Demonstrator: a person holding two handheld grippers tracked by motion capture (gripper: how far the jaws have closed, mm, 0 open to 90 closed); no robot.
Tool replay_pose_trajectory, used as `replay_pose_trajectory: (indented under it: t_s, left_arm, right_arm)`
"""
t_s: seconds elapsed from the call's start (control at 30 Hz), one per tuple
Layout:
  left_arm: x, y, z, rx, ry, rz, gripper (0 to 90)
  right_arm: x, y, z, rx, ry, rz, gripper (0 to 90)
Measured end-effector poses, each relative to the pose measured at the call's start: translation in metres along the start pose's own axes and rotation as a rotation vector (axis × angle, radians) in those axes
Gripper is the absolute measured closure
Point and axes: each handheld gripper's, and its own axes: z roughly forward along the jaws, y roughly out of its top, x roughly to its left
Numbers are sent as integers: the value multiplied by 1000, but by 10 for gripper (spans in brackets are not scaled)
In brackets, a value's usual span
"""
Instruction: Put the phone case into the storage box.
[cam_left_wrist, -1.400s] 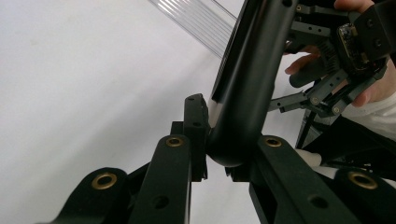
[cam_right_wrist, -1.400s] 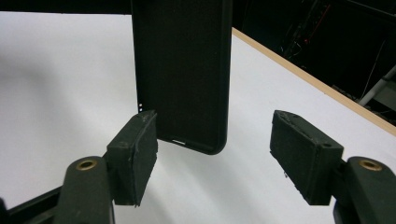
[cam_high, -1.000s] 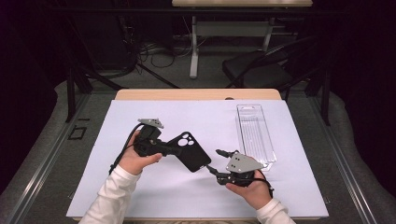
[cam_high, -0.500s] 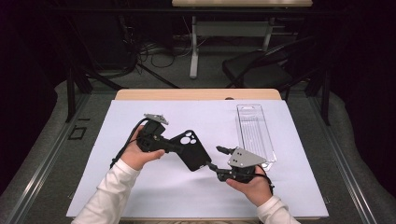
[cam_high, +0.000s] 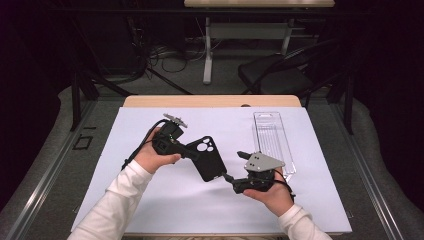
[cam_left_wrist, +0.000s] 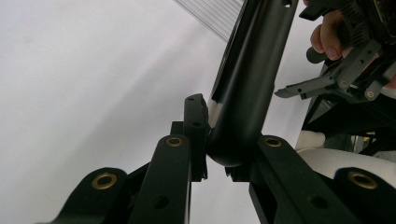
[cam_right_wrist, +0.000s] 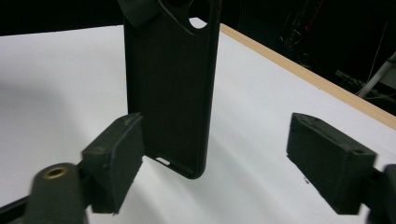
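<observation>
Left gripper, held in the left hand with the forearm angled in from below, is clamped on one end of a black phone case raised above the table. Right gripper, in the right hand, points at the case's lower end; its jaws have just been opening and stand wide, one pad beside the case. Clear tray lies beyond, near the right gripper; its contents cannot be told.

The right tongs have just opened off the phone case.
</observation>
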Motion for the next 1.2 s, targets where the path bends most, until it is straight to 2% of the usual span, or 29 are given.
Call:
replay_pose_trajectory:
  t_s: [0.2, 0.27, 0.37, 0.6, 0.8, 1.03, 1.13, 1.2]
  left_arm:
    - [-1, 7, 3, 28, 0, 10, 815]
    - [-1, 8, 3, 37, 2, 15, 815]
    - [-2, 12, 3, 50, 8, 26, 815]
    - [-3, 16, 5, 69, 6, 29, 815]
    - [-1, 19, 9, 93, 8, 24, 815]
    - [2, 21, 11, 108, 7, 13, 815]
    - [2, 22, 12, 120, 10, 15, 816]
    - [1, 23, 13, 117, 9, 9, 815]
  right_arm:
    - [-4, 6, 3, 34, 20, 24, 98]
    - [-5, 10, 5, 53, 19, 13, 51]
    - [-6, 14, 4, 57, 19, -2, 49]
    - [-10, 20, 2, 62, 10, -14, 135]
    - [-11, 23, 2, 79, 4, -35, 137]
    - [-14, 31, 0, 77, 1, -34, 169]
    - [-17, 36, -1, 71, -5, -39, 237]
    - [-18, 38, -1, 74, -7, -46, 249]
